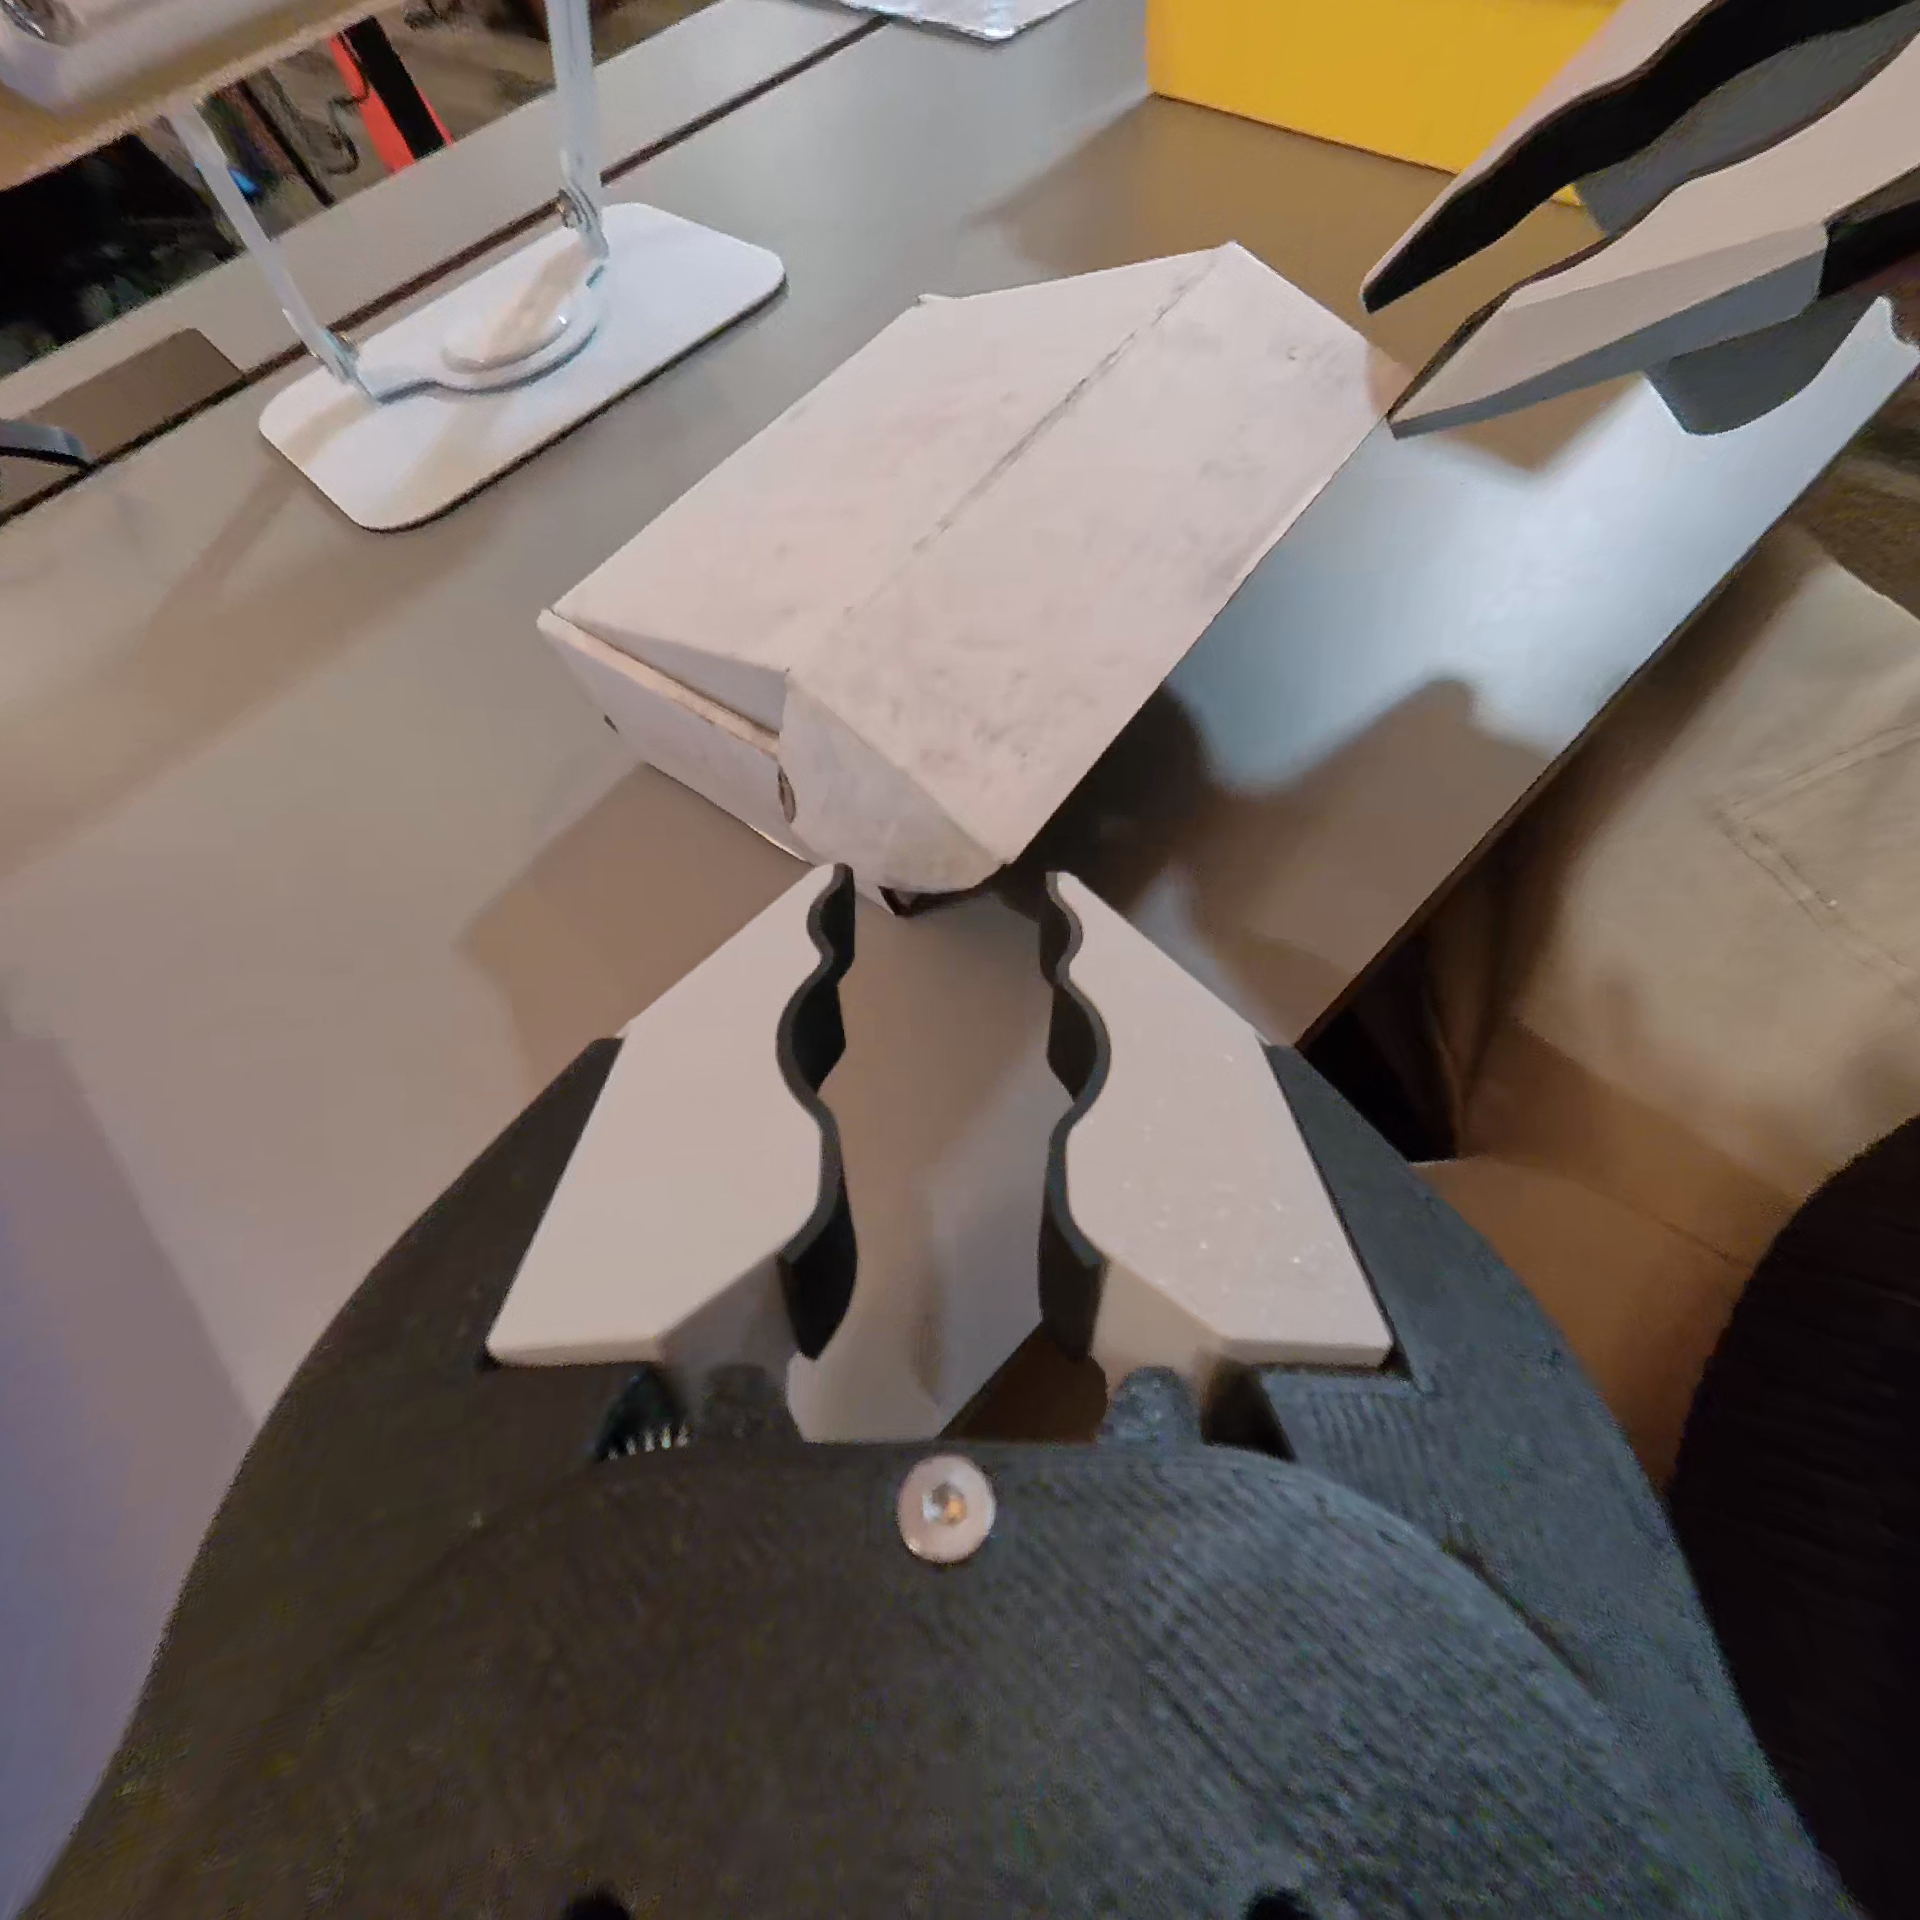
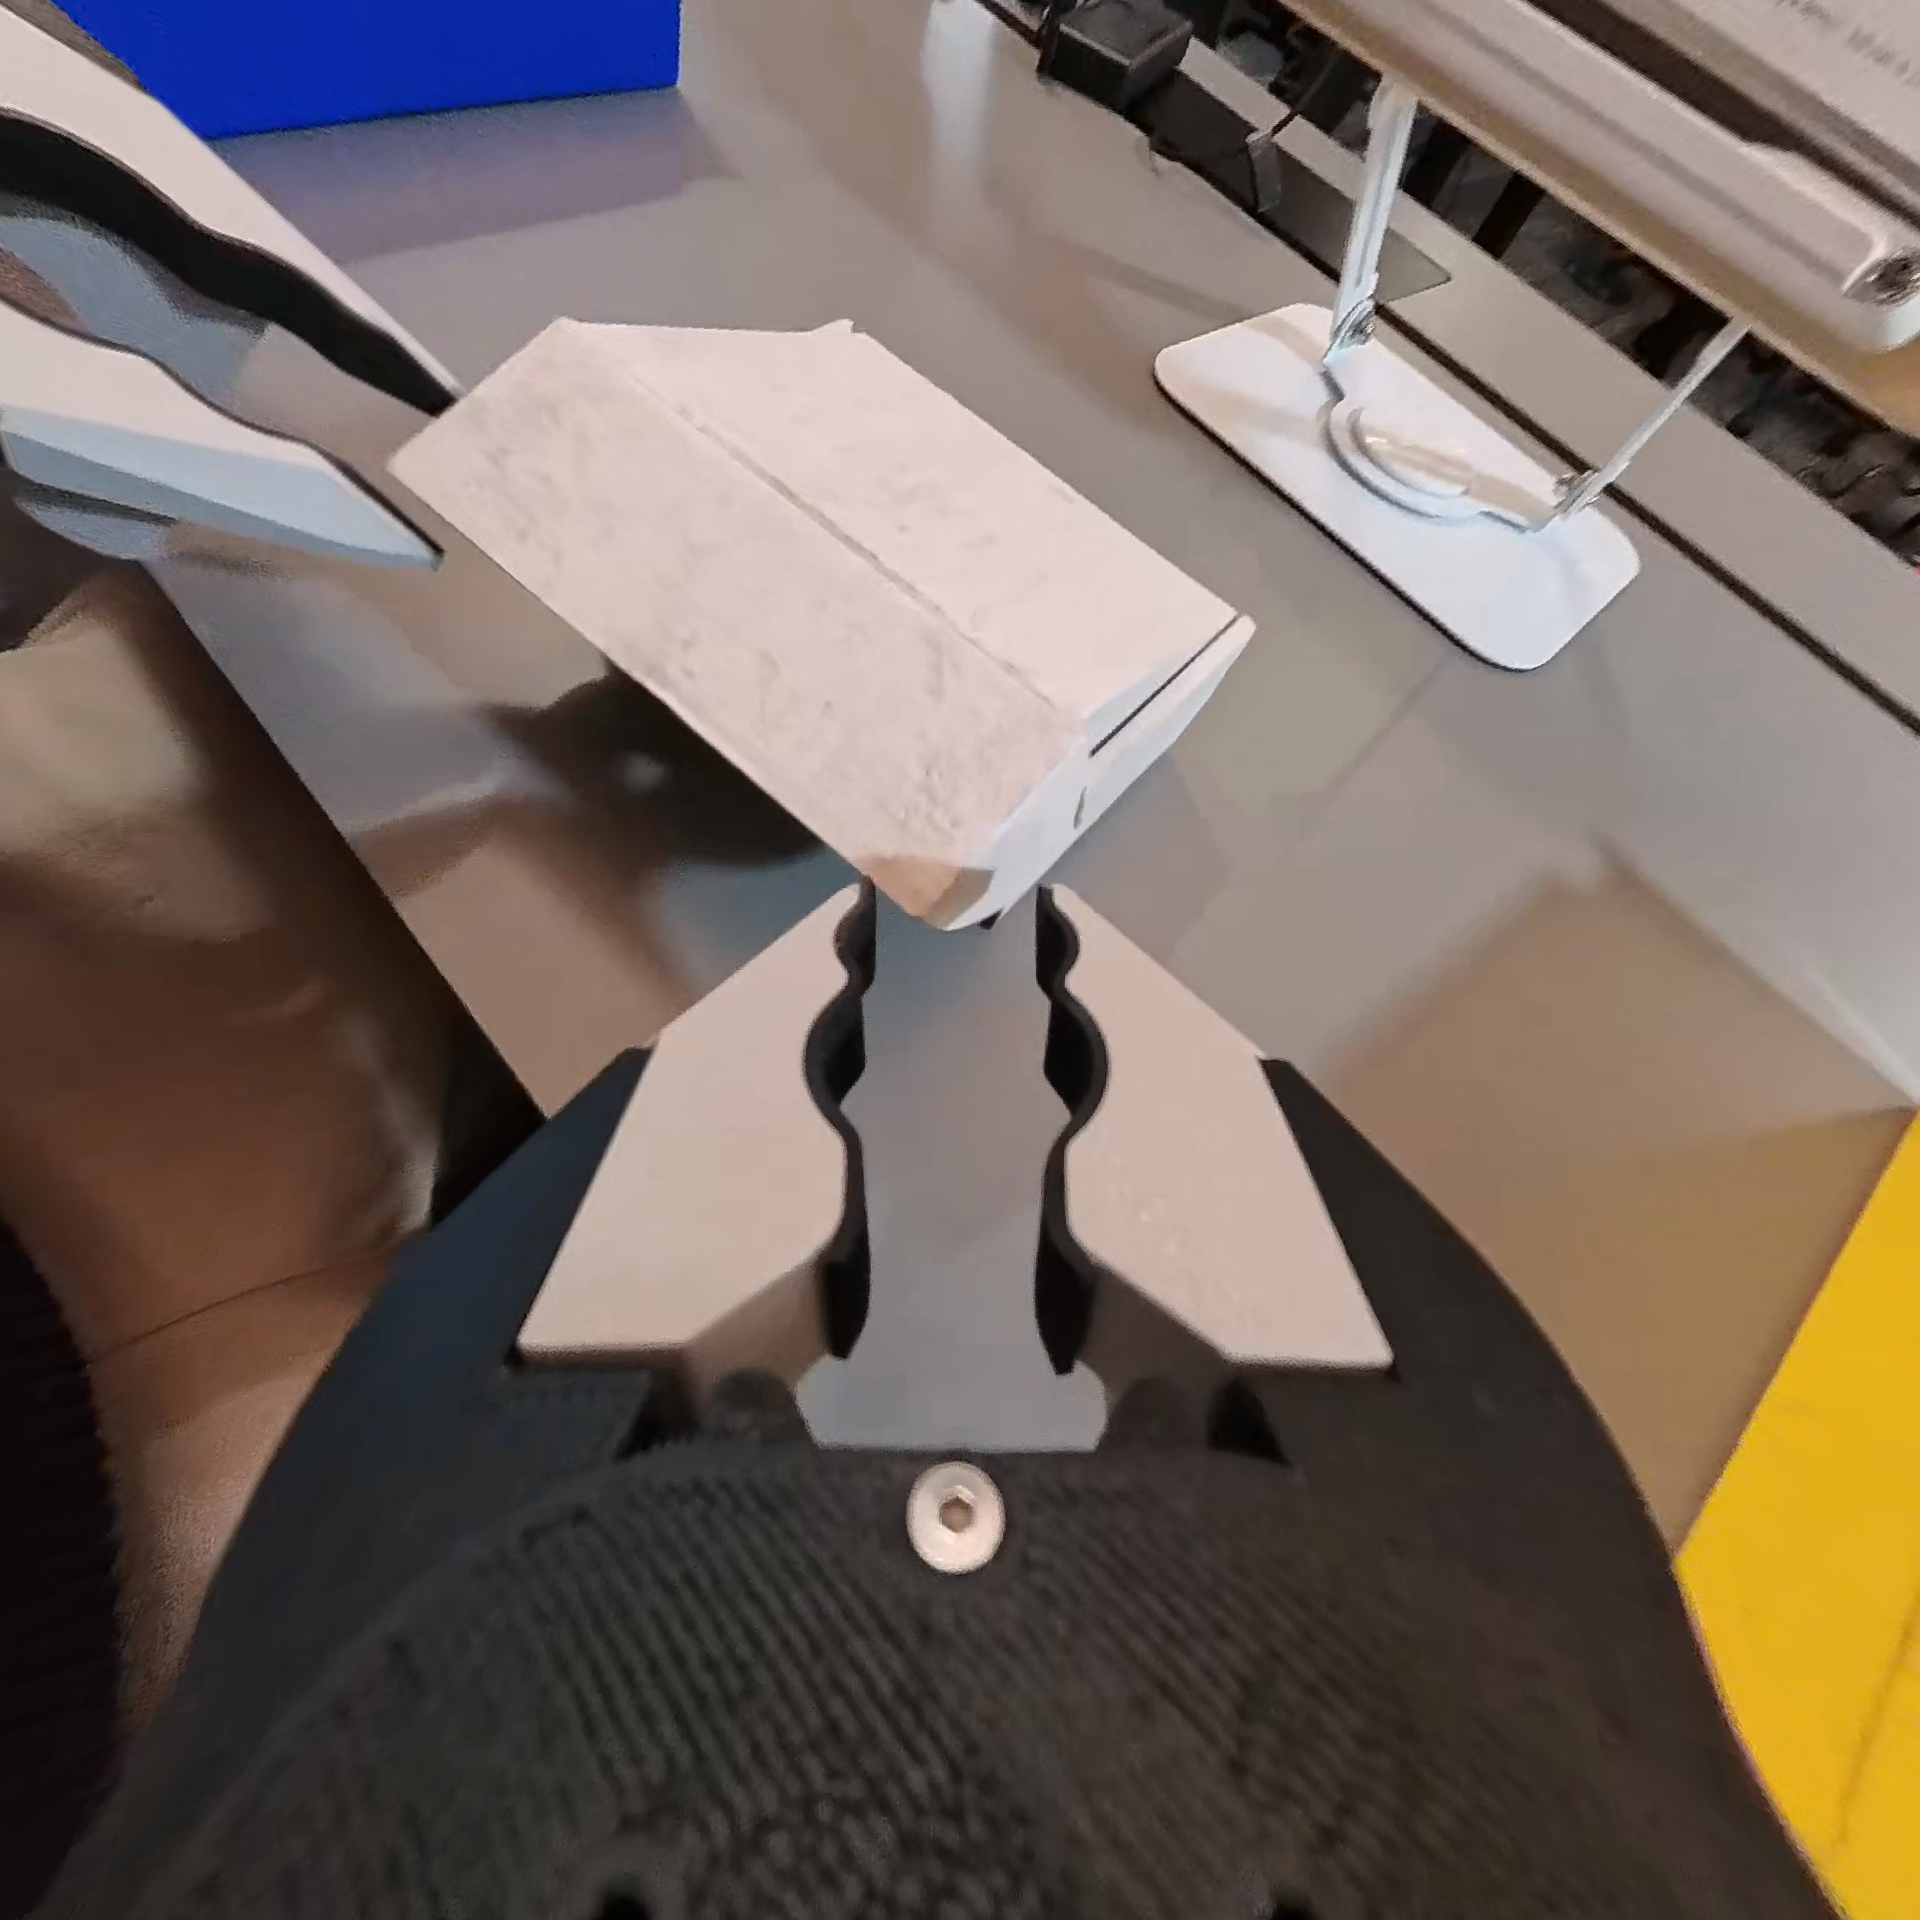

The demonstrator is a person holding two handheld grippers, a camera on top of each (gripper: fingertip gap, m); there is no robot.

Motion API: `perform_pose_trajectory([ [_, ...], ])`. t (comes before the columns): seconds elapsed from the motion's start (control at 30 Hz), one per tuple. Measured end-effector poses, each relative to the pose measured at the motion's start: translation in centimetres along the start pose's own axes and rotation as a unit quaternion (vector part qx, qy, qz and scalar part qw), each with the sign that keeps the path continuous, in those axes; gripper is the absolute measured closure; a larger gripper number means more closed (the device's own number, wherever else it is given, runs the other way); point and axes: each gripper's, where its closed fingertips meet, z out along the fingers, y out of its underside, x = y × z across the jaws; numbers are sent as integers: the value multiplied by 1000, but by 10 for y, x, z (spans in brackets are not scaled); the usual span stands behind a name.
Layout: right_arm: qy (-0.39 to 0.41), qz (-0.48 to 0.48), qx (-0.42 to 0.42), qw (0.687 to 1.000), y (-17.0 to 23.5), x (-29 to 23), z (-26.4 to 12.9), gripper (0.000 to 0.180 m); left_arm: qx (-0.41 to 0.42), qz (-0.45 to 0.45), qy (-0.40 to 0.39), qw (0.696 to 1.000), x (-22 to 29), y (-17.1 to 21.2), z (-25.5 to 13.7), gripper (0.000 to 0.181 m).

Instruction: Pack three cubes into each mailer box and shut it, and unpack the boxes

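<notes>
The grey table [image 1: 260,935] fills both views, its near edge running off toward 4 o'clock in the left wrist view, with tan cloth [image 1: 1662,987] below it. A white stand [image 1: 520,353] with a flat base sits at 11 o'clock in that view and at 2 o'clock in the right wrist view, carrying a tilted slab that is cut off at the frame edge. A yellow bin [image 1: 1351,73] shows at 1 o'clock in the left view and at 4 o'clock in the right; a blue bin [image 2: 364,52] lies at 11 o'clock in the right view. Neither bin's inside can be seen.

The white mailer box [image 1: 987,540] is at the middle of both views, lid down and scuffed, tilted with one corner toward each camera. What it holds cannot be told.

The left gripper [image 1: 948,894] has its fingers spread a little, and the box's near corner sits right at the fingertips; whether they pinch it is unclear, since the corner hides the contact. The right gripper [image 2: 956,904] stands likewise, fingers apart, with the opposite corner at its tips, and contact there is just as hard to make out. Each gripper shows in the other's view at the box's far end.
</notes>
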Motion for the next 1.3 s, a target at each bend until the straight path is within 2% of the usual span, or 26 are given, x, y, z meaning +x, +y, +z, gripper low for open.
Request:
perform_pose_trajectory([
  [0.03,4,-5,1,1000,0,1,0,152,3,6,-8,1000,-1,-1,1,148],
  [0.3,3,-44,-1,999,0,-6,5,166,-2,23,-4,1000,0,1,10,161],
  [0.37,-1,-68,9,998,-5,-11,1,179,4,34,-7,999,1,-1,7,163],
  [0.43,6,-82,17,996,-10,-12,-1,169,11,47,-9,999,3,-3,6,164],
  [0.6,36,-107,-29,993,12,5,6,128,-1,79,-39,996,-5,3,8,148],
  [0.7,16,-90,-26,995,15,5,16,121,-8,74,-33,997,-4,3,13,142],
  [0.77,18,-91,-12,996,9,7,20,124,-2,72,-32,997,-6,0,17,141],
  [0.83,16,-94,-5,995,6,6,23,135,-2,76,-35,997,-9,0,19,141],
  [0.9,7,-100,-1,995,5,1,21,149,2,79,-37,996,-10,-1,18,146],
  [1.03,19,-107,4,994,-2,1,6,163,29,78,-28,996,-6,-9,9,161],
  [1.2,-19,-55,10,998,-5,-3,-2,170,57,15,32,998,1,-16,2,163],
  [1.3,-30,-37,10,999,-6,-3,-3,170,59,11,41,997,2,-16,1,165],
])
